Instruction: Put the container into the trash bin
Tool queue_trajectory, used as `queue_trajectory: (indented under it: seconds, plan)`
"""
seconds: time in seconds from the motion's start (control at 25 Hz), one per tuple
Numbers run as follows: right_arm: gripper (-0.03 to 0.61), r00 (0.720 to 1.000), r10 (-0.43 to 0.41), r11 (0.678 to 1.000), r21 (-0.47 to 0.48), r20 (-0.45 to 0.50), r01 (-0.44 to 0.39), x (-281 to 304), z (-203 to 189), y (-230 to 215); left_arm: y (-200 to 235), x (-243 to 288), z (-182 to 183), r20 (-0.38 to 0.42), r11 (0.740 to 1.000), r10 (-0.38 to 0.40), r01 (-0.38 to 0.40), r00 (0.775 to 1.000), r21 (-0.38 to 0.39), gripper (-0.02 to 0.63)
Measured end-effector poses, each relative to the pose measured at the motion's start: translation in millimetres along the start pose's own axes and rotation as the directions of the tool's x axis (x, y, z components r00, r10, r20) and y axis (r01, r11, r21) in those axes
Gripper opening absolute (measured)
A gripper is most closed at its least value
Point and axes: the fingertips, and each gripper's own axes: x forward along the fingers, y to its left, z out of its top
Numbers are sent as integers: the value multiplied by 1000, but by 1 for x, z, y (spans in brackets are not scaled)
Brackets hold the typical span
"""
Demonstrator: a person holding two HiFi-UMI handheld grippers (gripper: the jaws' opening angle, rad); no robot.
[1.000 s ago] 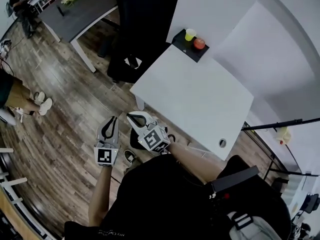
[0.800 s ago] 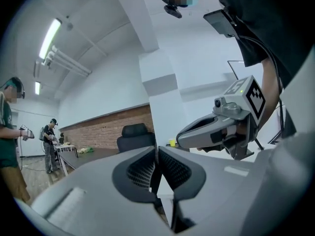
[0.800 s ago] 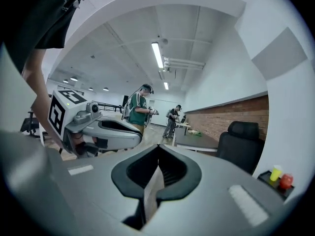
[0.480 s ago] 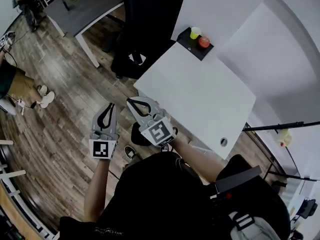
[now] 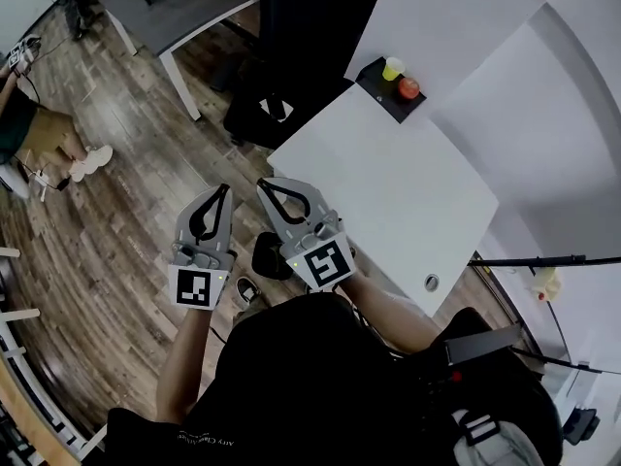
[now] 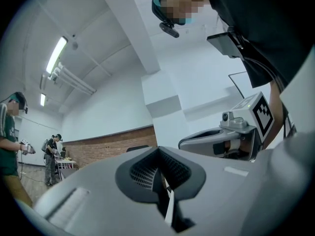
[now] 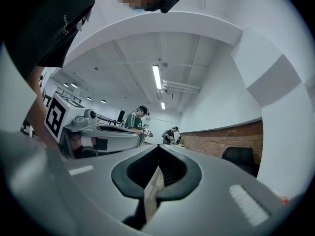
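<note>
Both pairs of jaws are closed with nothing between them. The left gripper (image 6: 158, 149) shows its tips pressed together in its own view, and so does the right gripper (image 7: 158, 147). From the head view the two grippers are held side by side in the air, close together, over the wooden floor (image 5: 116, 231) just off the near corner of the white bench (image 5: 388, 192). The yellow container (image 5: 392, 68) stands well apart from them at the bench's far corner, on a dark tray (image 5: 376, 78), just beside a red round thing (image 5: 409, 88).
</note>
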Motion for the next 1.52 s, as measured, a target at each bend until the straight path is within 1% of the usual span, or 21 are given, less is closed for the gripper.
queue_trajectory:
  seconds: [0.12,0.24,0.4,0.56,0.72,0.84,1.04,1.28,1.52]
  plan:
    - [14,999,4,1000,20,-34,-3,1,-12,8,2,-3,-10,-48,1000,12,-12,999,2,0]
    - [14,998,39,999,21,-55,-38,1,-30,16,-2,-5,-21,-52,1000,20,-21,998,-23,0]
    - [14,994,73,995,69,-79,-68,-1,-55,21,-11,-9,-45,-97,999,12,-15,995,-35,0]
    - [14,988,93,995,57,-127,-87,-3,-80,25,-19,-11,-72,-150,997,19,-30,989,-67,0]
    - [14,979,107,994,50,-176,-100,-8,-100,31,-29,-18,-90,-180,993,17,-38,983,-113,0]
    - [14,978,108,992,79,-178,-95,-7,-105,36,-31,-21,-96,-182,990,16,-41,983,-136,0]
    - [14,976,115,992,71,-187,-103,-9,-110,44,-35,-31,-102,-189,986,22,-52,982,-158,0]
    - [14,971,120,991,76,-205,-107,-10,-116,47,-39,-35,-111,-207,985,16,-51,978,-163,0]
    - [12,967,120,992,53,-226,-111,-15,-115,48,-47,-37,-113,-219,986,9,-46,976,-161,0]
